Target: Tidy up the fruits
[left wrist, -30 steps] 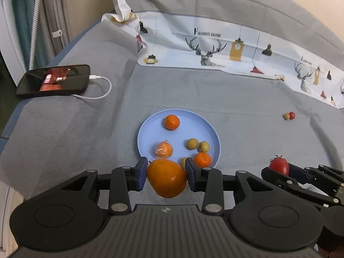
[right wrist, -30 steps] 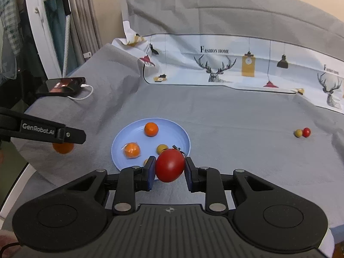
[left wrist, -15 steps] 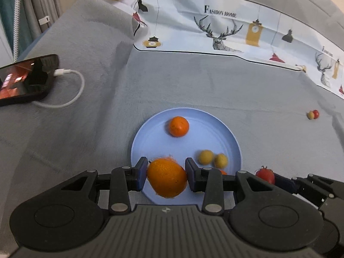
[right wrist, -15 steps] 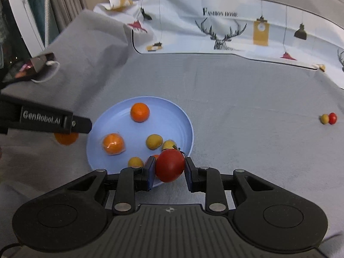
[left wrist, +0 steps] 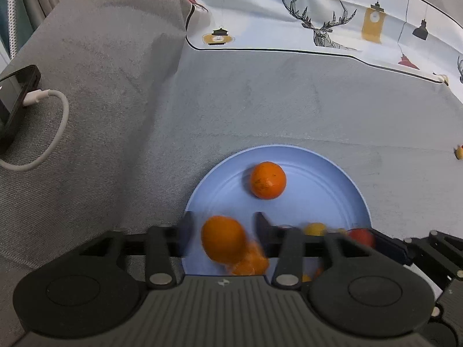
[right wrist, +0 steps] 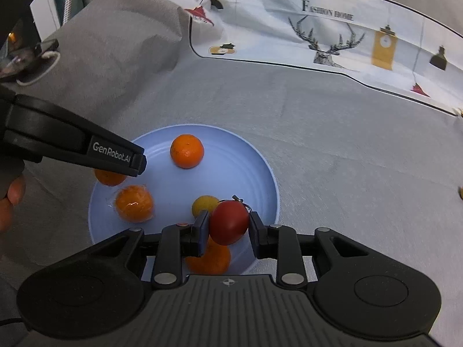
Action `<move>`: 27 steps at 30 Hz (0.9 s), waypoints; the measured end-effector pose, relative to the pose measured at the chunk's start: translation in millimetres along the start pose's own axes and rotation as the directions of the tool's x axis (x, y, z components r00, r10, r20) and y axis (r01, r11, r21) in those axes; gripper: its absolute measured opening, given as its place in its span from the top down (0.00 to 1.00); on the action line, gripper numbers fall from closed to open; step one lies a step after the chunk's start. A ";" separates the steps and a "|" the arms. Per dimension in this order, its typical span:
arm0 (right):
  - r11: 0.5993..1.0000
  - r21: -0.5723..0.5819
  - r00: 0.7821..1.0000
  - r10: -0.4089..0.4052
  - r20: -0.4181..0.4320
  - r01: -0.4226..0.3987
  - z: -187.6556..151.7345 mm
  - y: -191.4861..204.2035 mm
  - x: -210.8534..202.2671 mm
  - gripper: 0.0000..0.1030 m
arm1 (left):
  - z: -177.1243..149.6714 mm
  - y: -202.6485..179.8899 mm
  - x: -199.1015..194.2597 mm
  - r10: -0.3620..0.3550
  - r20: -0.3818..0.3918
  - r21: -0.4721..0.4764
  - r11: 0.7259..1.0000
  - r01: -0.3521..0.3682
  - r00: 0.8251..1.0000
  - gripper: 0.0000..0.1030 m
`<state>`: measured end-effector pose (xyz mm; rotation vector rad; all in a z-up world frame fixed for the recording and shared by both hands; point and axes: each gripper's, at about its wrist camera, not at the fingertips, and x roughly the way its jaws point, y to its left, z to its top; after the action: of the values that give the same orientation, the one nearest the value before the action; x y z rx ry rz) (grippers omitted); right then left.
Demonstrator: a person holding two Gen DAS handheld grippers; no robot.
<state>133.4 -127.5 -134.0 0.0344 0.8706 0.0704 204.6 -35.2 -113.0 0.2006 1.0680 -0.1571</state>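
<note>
Grey cloth spreads under a blue plate (right wrist: 269,173): the left gripper (left wrist: 222,235), jaws spread, drops an orange (left wrist: 222,241) at its 8 o'clock edge; the right gripper (right wrist: 228,225) clasps a tomato (right wrist: 228,222) above the 5 o'clock rim, apparently readying release.

The left wrist view looks forward and steeply down along its own gripper (left wrist: 222,231), close over the blue plate (left wrist: 318,179), whose far rim sits toward 12 o'clock and whose near part is cut off by the gripper body; the phone (left wrist: 17,104) lies at 9 o'clock, the printed cloth (left wrist: 318,14) at 12 to 1 o'clock; the right wrist view looks the same way from slightly further right, equally near, its gripper (right wrist: 227,228) over the plate's (right wrist: 246,167) near-right edge; the left gripper (right wrist: 75,141) enters it at 9 o'clock; both views share the plate and the printed cloth (right wrist: 332,29).
</note>
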 end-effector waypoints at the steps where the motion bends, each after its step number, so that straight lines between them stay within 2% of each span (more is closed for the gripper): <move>1: 1.000 -0.006 1.000 0.002 0.007 -0.002 1.1 0.0 1.2 0.66 | 0.3 0.6 -3.4 0.003 0.009 -0.007 1.000 -0.003 1.000 0.03; 4: 1.000 -0.018 1.000 -0.007 0.015 0.007 2.4 0.5 -3.7 0.40 | -3.5 -2.2 -21.4 0.015 0.060 0.001 1.000 -0.015 0.998 0.00; 6: 1.000 -0.012 1.000 -0.012 0.013 0.012 0.4 -0.9 -13.5 0.24 | -7.9 -7.2 -30.8 0.023 0.044 0.044 0.999 -0.025 0.999 0.00; 9: 1.000 0.009 1.000 -0.024 0.001 0.024 -9.1 -5.9 -37.6 0.11 | -21.1 -9.6 -47.9 0.028 0.023 0.063 0.998 -0.030 0.999 0.00; 16: 0.992 0.106 0.998 -0.068 -0.010 0.069 -40.6 -7.2 -104.4 0.06 | -63.1 -5.6 -97.2 0.010 -0.038 0.047 0.999 -0.008 0.999 0.00; 19: 0.986 0.149 0.997 -0.075 0.020 0.072 -51.9 -4.9 -133.6 0.04 | -79.7 -5.4 -122.6 0.021 -0.015 0.053 0.998 -0.021 1.000 0.00; 27: 0.992 0.100 0.984 -0.097 0.153 0.082 -76.5 8.6 -198.4 0.01 | -117.1 0.6 -178.5 0.023 0.053 0.012 1.000 -0.024 0.998 0.00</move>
<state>-53.0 -133.9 -31.4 0.0869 0.7161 -0.0565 20.5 -1.3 -10.5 0.2191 1.0118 -0.1475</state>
